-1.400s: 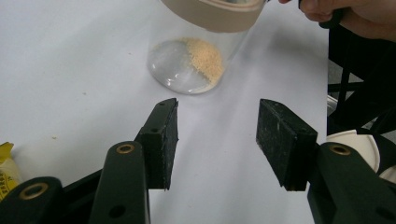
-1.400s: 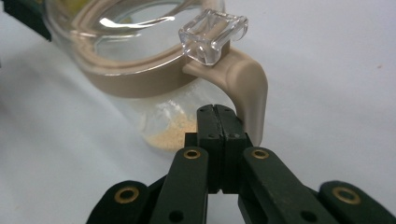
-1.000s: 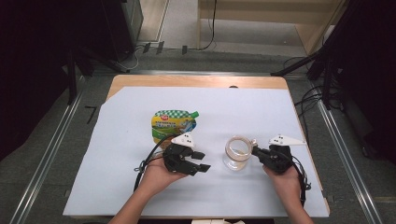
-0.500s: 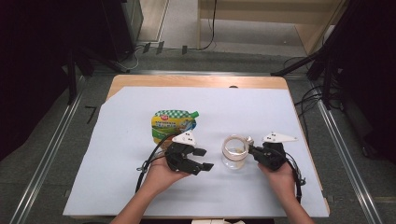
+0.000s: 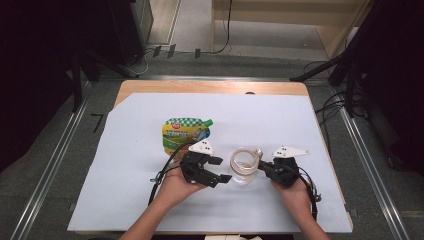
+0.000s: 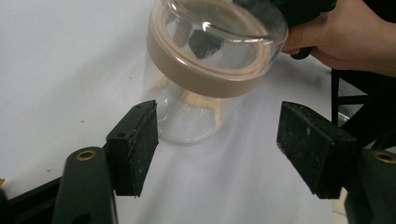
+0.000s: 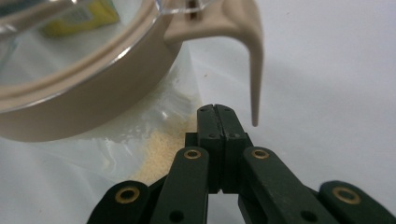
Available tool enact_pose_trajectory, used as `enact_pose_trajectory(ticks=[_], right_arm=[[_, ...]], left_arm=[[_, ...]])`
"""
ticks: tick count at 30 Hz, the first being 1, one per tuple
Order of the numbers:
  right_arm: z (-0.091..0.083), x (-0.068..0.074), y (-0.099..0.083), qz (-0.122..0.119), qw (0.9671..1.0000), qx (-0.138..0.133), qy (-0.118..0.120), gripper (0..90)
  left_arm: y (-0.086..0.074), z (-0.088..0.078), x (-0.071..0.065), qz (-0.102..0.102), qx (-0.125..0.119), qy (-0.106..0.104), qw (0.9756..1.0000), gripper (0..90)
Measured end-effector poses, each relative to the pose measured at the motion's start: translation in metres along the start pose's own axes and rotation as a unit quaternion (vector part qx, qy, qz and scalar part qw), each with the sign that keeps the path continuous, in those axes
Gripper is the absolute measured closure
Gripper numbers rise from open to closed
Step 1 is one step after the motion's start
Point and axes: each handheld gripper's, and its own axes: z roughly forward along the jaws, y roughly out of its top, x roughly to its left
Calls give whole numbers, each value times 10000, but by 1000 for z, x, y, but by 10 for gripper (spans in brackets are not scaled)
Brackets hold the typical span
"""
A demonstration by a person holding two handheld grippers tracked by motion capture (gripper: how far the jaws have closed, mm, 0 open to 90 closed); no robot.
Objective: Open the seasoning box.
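Between the left gripper point(image 5: 220, 170) and the right gripper point(image 5: 263, 167) the clear glass jar with a tan lid point(image 5: 244, 164) blocks the way, and a green and yellow spouted pouch point(image 5: 183, 133) lies just behind the left gripper, while the pale sheet on the wooden table point(image 5: 280, 115) beyond lies open.

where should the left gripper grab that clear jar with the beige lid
Probably the clear jar is best taken by its straight glass wall below the beige lid, coming level from the left gripper side. The wall is round and narrower than the lid band, so it fits between the open pads, and the lid's latch tab faces away.
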Motion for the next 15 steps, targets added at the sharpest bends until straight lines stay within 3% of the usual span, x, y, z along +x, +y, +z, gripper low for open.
enact_pose_trajectory(ticks=[8, 11, 15], right_arm=[[-22, -18, 4, 224, 9995, -149, -182, 900], [-15, -27, 9, 311, 9992, -167, -202, 900], [-5, -33, 17, 244, 9995, -117, -186, 900]], left_arm=[[11, 6, 0, -51, 21, -15, 10000, 213], [16, 9, 0, -152, 57, -160, 9997, 142], [22, 13, -4, 16, 158, -62, 9999, 138]])
